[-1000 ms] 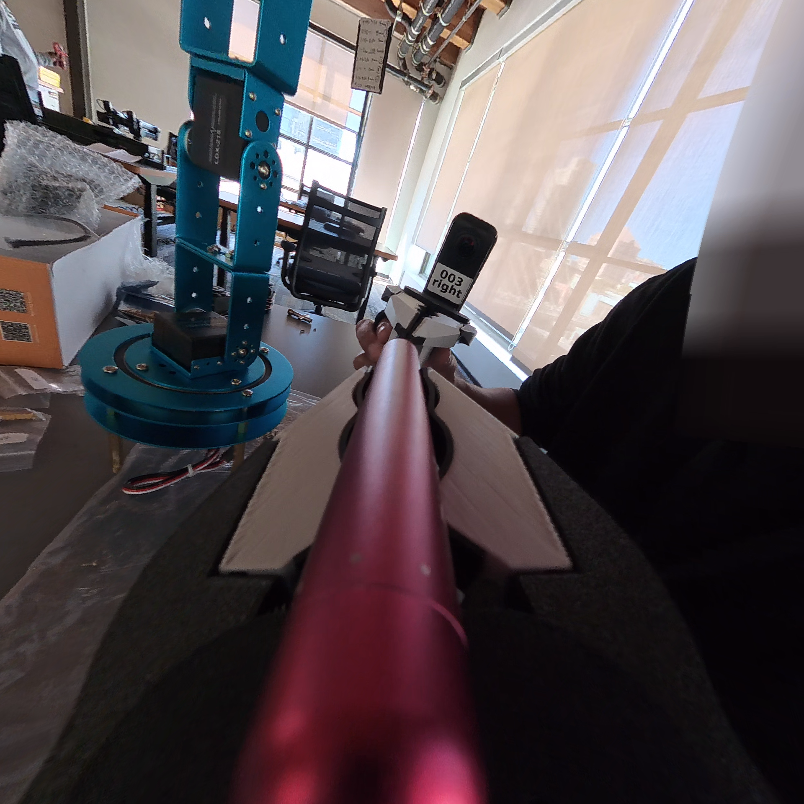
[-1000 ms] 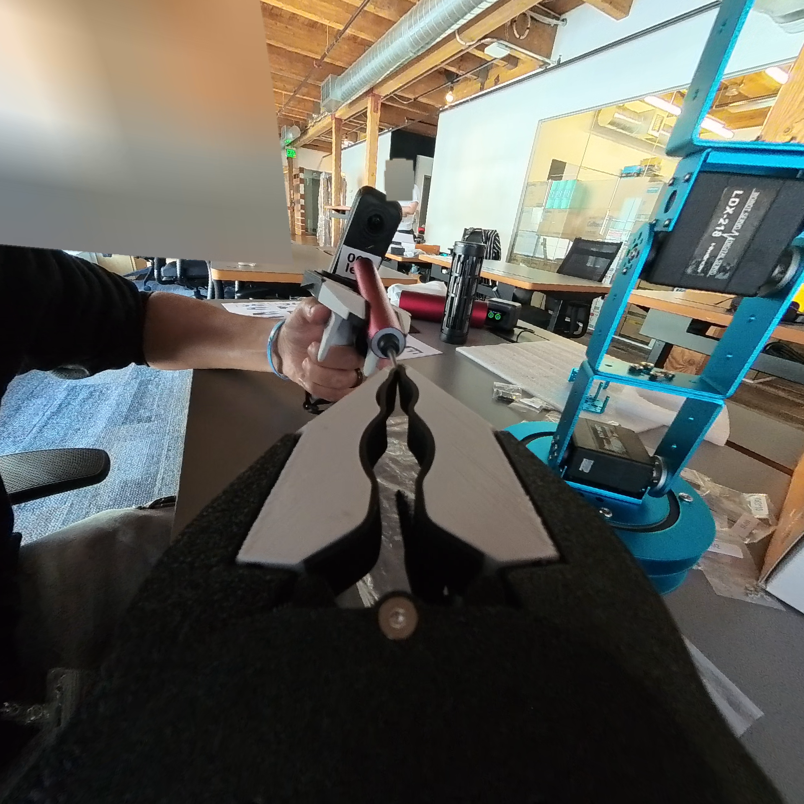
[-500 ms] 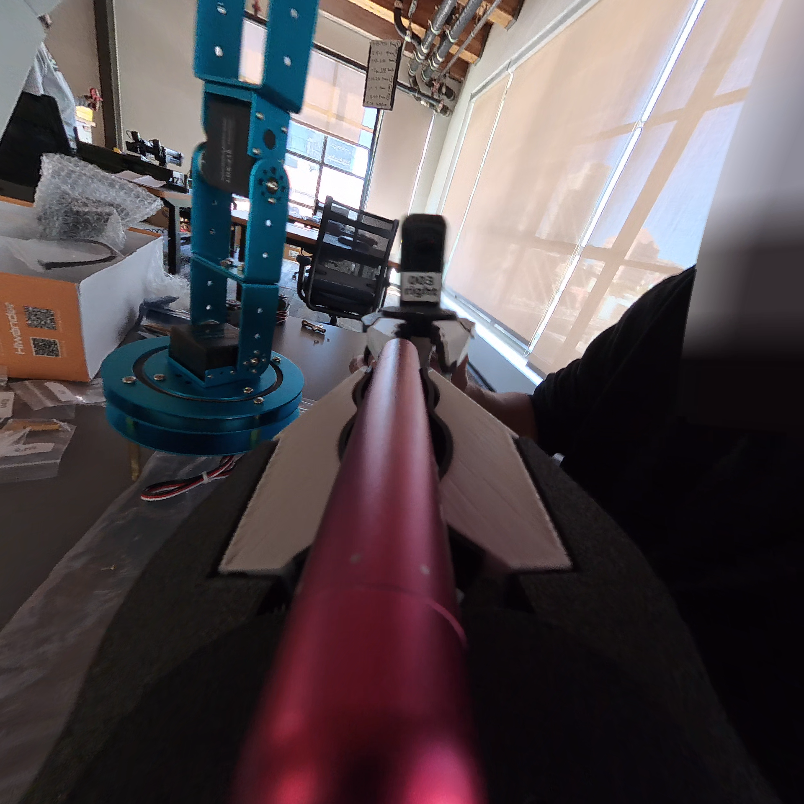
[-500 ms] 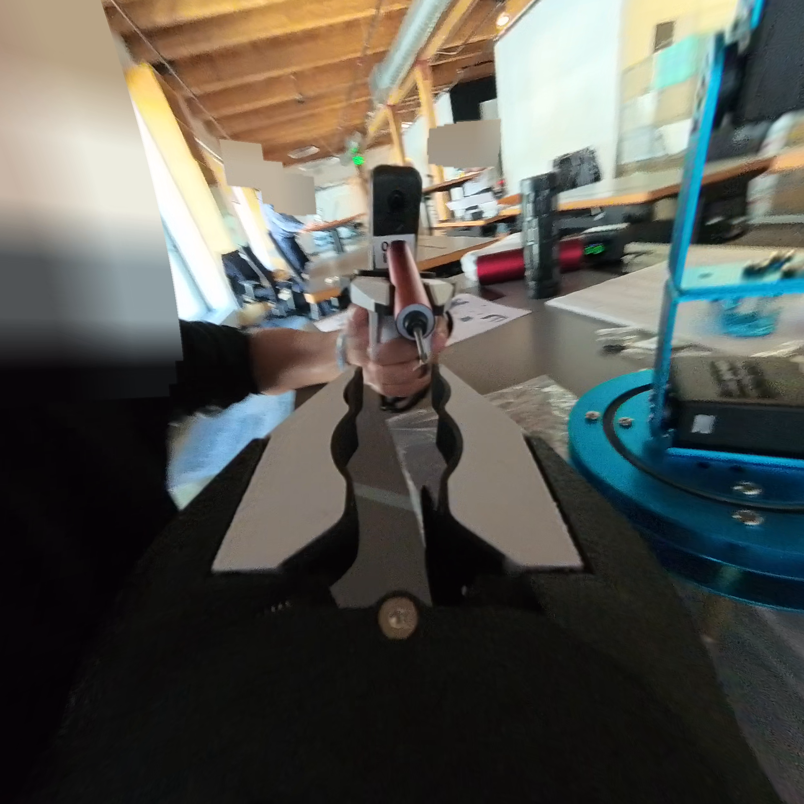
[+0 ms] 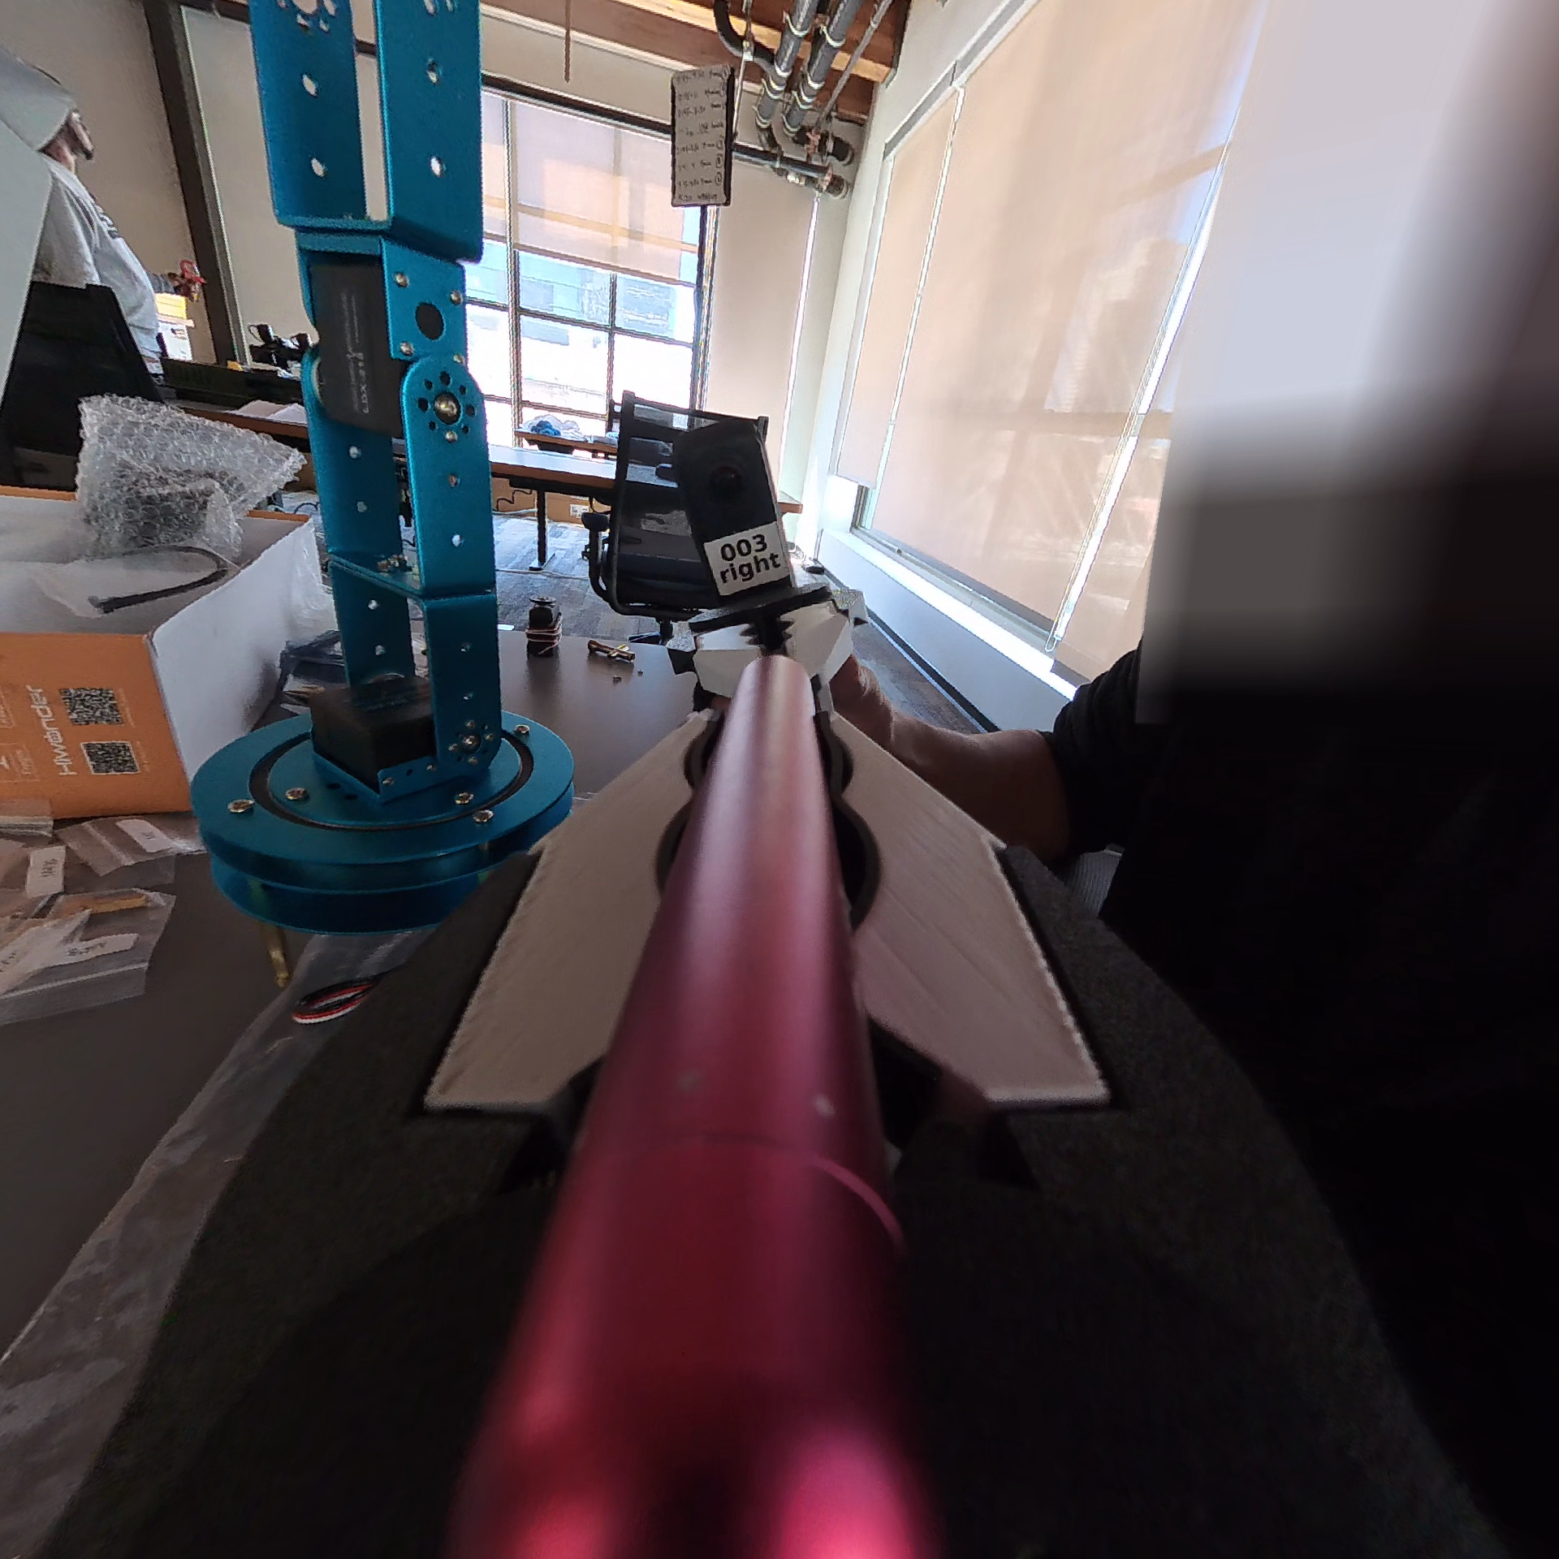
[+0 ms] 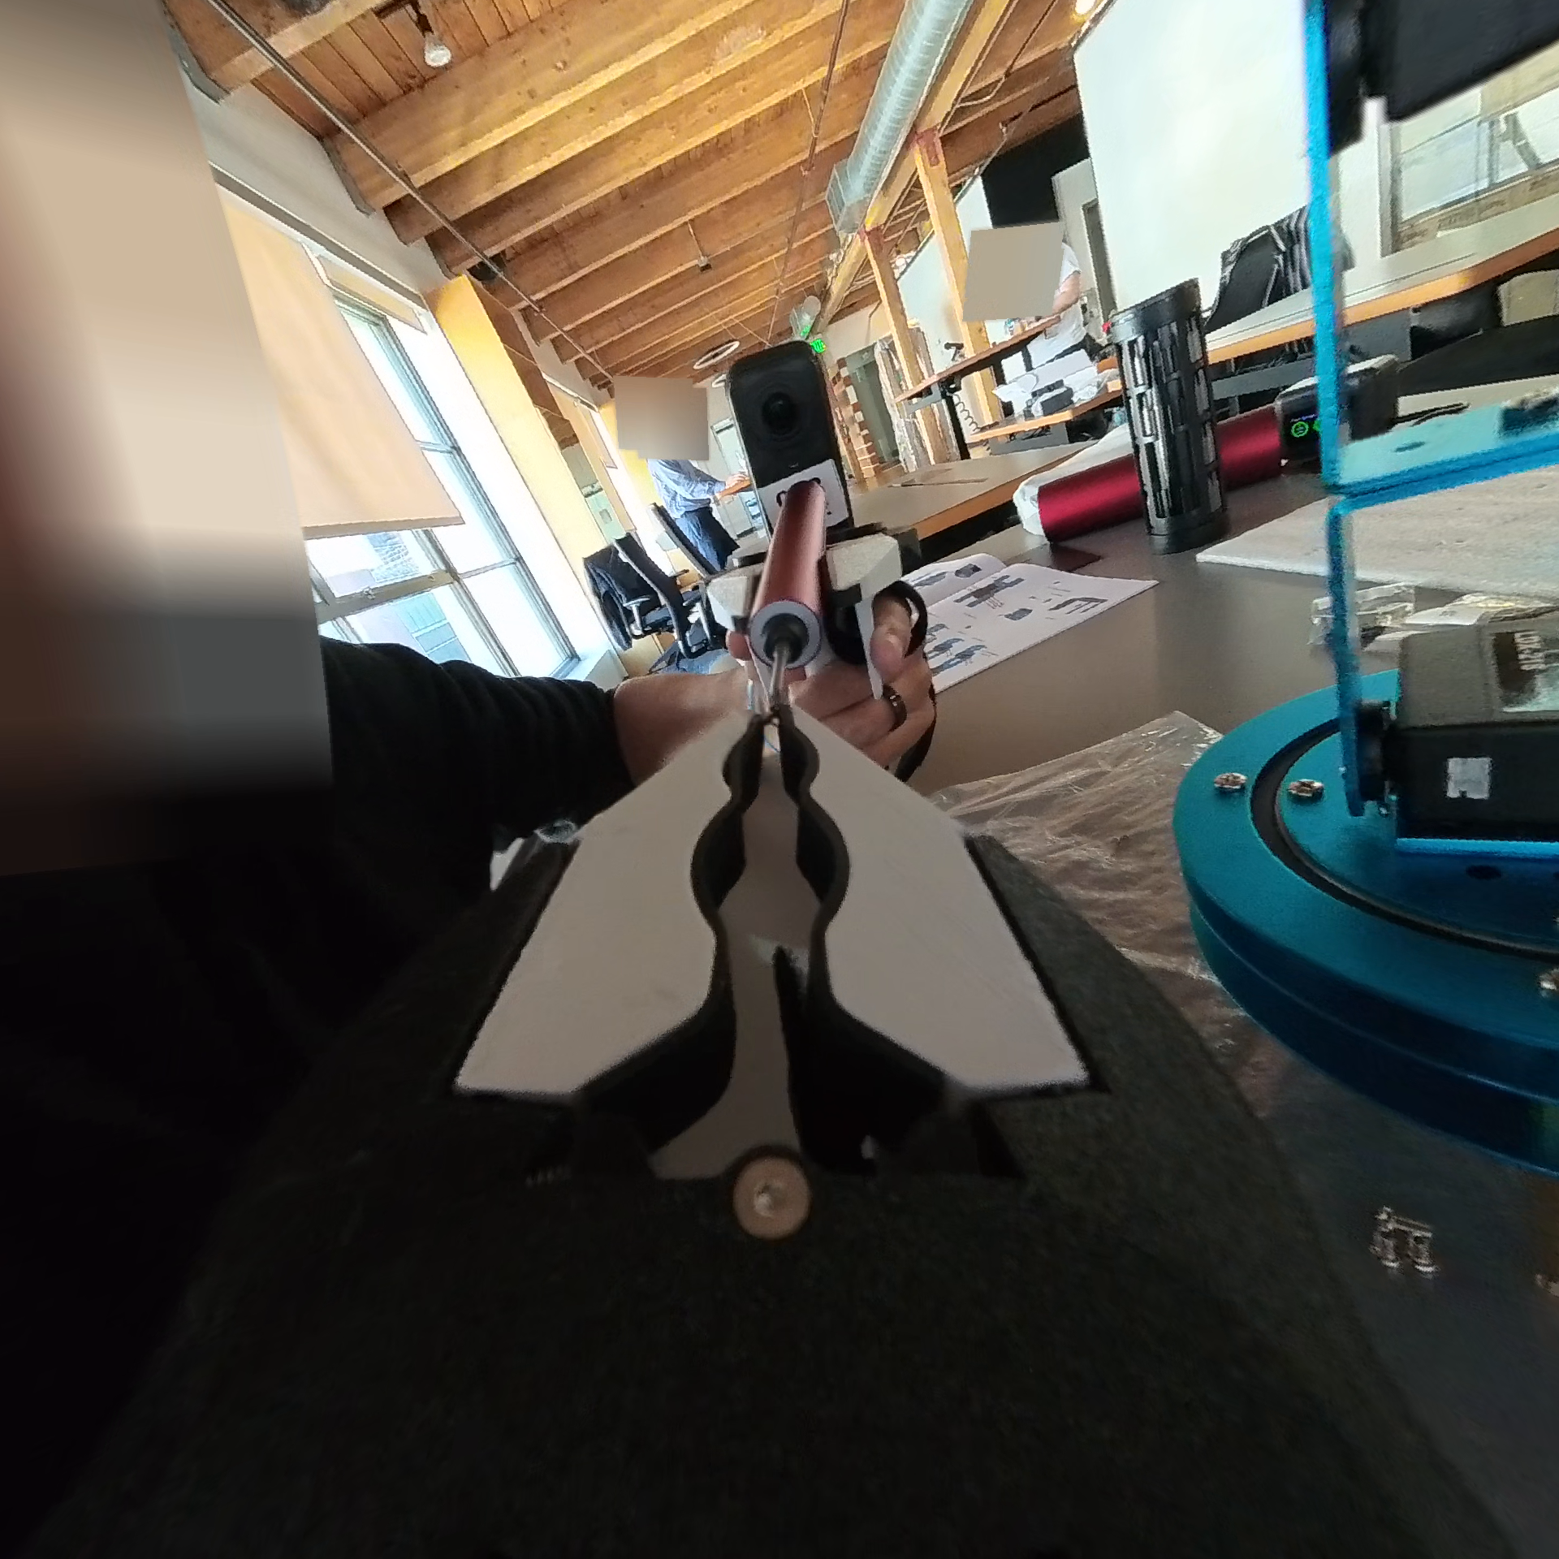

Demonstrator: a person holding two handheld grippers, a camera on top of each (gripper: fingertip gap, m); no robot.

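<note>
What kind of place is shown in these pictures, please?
Probably an open-plan office or robotics workshop: long desks with a black mesh office chair, a blue metal robot arm kit beside its orange and white cardboard box, and exposed wooden ceiling beams.

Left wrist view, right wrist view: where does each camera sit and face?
Left wrist view: on the left tongs, facing along the clamped screwdriver toward the right tongs and windows; sleeve at right.
Right wrist view: on the right tongs, pinching the bit, facing the left hand; sleeve at left.
Shared: screwdriver, both tongs, blue arm.
</note>
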